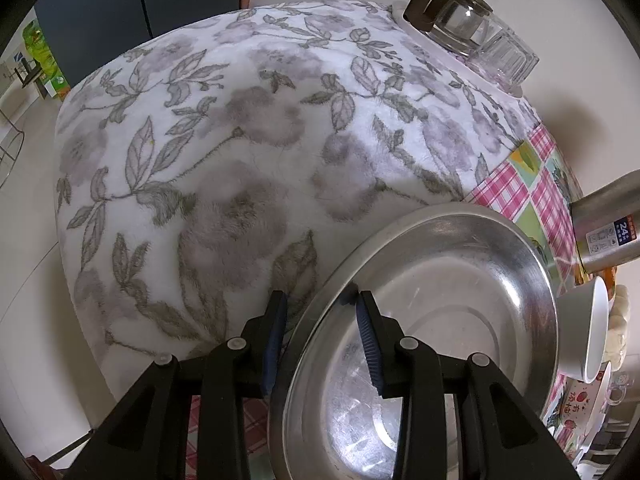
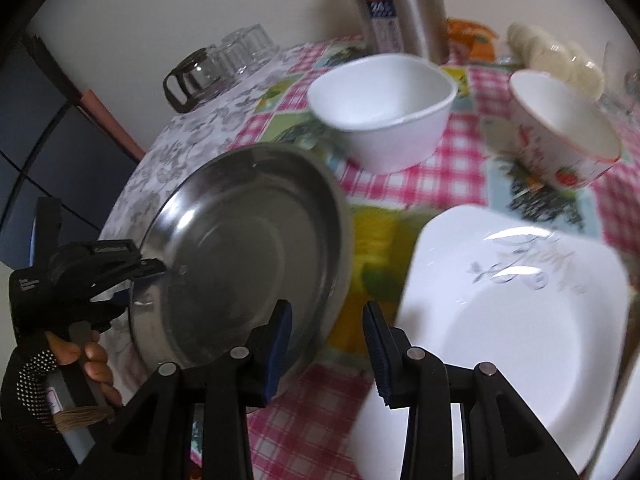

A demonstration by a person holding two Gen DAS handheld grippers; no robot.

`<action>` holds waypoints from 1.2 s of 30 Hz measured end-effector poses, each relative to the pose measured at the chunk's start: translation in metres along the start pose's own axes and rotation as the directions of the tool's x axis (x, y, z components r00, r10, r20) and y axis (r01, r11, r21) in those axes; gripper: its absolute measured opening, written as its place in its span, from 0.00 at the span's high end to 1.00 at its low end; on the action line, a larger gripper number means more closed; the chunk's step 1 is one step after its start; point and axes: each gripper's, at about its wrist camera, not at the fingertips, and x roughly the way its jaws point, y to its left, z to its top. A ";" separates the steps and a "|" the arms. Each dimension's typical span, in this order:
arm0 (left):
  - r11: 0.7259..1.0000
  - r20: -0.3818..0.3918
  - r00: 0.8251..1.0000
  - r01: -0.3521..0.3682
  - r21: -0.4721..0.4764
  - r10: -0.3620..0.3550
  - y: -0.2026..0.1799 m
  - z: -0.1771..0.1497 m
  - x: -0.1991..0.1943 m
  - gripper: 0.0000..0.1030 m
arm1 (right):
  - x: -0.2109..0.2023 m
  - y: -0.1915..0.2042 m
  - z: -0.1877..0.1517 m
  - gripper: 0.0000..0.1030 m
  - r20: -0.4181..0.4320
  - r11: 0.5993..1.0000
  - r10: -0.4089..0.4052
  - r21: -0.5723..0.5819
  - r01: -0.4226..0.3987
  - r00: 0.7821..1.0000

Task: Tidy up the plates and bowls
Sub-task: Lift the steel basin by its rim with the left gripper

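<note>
A round steel plate (image 1: 460, 300) (image 2: 240, 248) lies half over a floral towel (image 1: 200, 160). My left gripper (image 1: 322, 308) (image 2: 136, 280) is shut on its left rim, one pad inside the dish and one outside. My right gripper (image 2: 326, 312) is open and empty above a yellow patch of cloth, between the steel plate and the white square plates (image 2: 520, 320) with a grey leaf print. Its left finger stands in front of the steel plate's near wall. Behind them are a plain white bowl (image 2: 384, 112) (image 1: 596, 328) and a bowl with a red-patterned outside (image 2: 560, 140).
A steel flask (image 2: 392, 8) (image 1: 608, 224) stands at the back of the pink checked tablecloth (image 2: 400, 184). A glass jug (image 2: 192, 76) (image 1: 452, 16) and upturned glasses sit at the towel's far corner. Pale round items (image 2: 560, 56) lie at back right. A hand (image 2: 92, 364) holds the left gripper.
</note>
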 end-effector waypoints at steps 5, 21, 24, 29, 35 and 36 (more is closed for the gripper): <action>1.000 0.000 1.000 -0.009 0.005 0.009 -0.002 0.002 0.002 0.62 | 0.015 0.004 -0.004 0.63 -0.021 1.000 0.001 -0.013 -0.001 1.000; 1.000 -0.001 1.000 -0.009 0.024 0.009 -0.002 0.003 0.004 0.62 | 0.014 0.018 0.001 0.82 0.054 0.993 -0.068 -0.094 0.073 0.996; 1.000 -0.003 1.000 0.007 0.021 -0.007 -0.001 0.003 0.003 0.62 | 0.008 0.022 0.002 0.82 0.073 0.990 -0.073 -0.114 0.081 0.995; 0.999 -0.002 0.999 0.036 0.035 -0.036 -0.004 0.001 -0.002 0.63 | -0.005 0.022 0.004 0.81 0.104 0.991 -0.065 -0.112 0.076 0.993; 0.998 0.026 0.998 0.055 0.035 -0.056 -0.005 0.002 -0.014 0.63 | -0.015 0.026 0.004 0.81 0.126 0.989 -0.064 -0.123 0.080 0.990; 0.998 0.036 0.998 0.058 0.036 -0.060 -0.006 0.003 -0.018 0.63 | -0.018 0.027 0.004 0.81 0.133 0.989 -0.061 -0.126 0.078 0.989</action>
